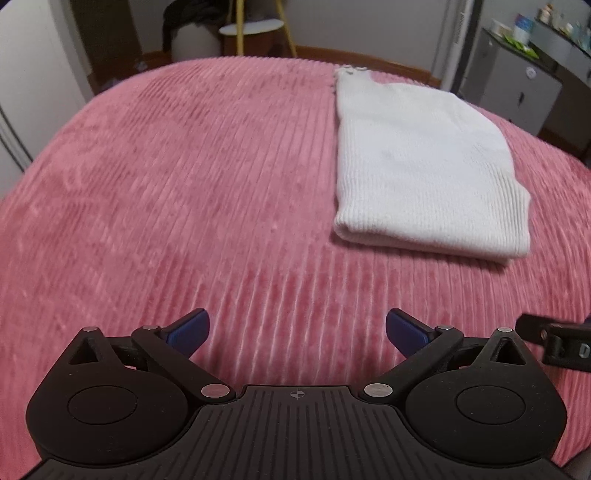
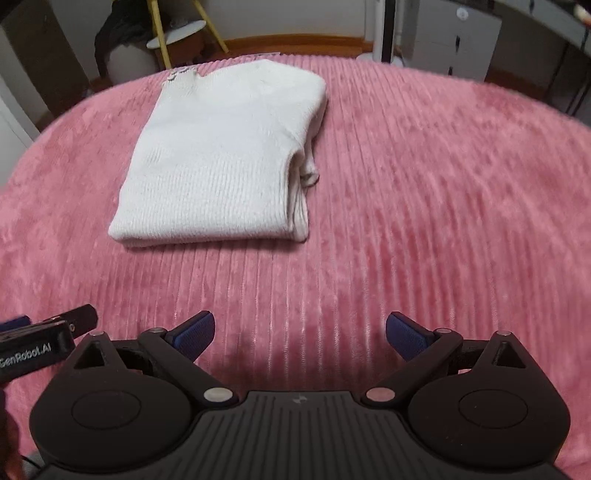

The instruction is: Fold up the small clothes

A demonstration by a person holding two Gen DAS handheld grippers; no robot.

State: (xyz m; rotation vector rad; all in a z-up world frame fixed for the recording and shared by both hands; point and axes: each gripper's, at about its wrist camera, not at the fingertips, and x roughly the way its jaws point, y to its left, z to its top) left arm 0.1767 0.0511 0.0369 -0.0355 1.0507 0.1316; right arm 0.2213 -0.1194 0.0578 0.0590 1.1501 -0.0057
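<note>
A white ribbed knit garment lies folded into a thick rectangle on the pink ribbed bedspread. In the right wrist view the garment lies ahead and to the left, with layered edges showing on its right side. My left gripper is open and empty, held above the bedspread, short of the garment and to its left. My right gripper is open and empty, short of the garment and to its right. Each gripper's body shows at the edge of the other's view.
Beyond the bed's far edge stand a yellow-legged stand with a white round shelf, a pale rounded bin with dark cloth on it, and grey cabinets at the right. A wooden skirting board runs along the far wall.
</note>
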